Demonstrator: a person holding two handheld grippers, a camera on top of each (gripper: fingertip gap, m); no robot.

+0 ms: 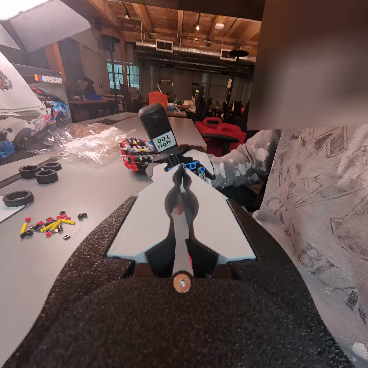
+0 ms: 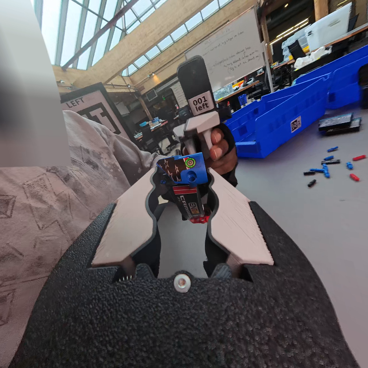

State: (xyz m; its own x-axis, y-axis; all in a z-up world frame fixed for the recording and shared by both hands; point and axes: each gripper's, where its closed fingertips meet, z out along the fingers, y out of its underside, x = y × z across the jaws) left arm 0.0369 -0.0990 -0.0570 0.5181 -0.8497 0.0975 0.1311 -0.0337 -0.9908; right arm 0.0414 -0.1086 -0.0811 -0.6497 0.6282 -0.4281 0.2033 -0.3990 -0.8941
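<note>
Blue-and-black stickered toy car panel (image 2: 184, 175) clamped at right gripper (image 2: 182, 177) fingertips, long axis running toward camera. Left gripper (image 1: 182, 175) pinched together on its far end.

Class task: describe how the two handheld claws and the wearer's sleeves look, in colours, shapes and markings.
Each claw, left claw and right claw, has a black pebbled body, pale wedge-shaped fingers with wavy black-lined inner edges, and a silver screw. Each carries an upright black camera bearing a white label. The sleeve is grey, splotched with white.
</note>
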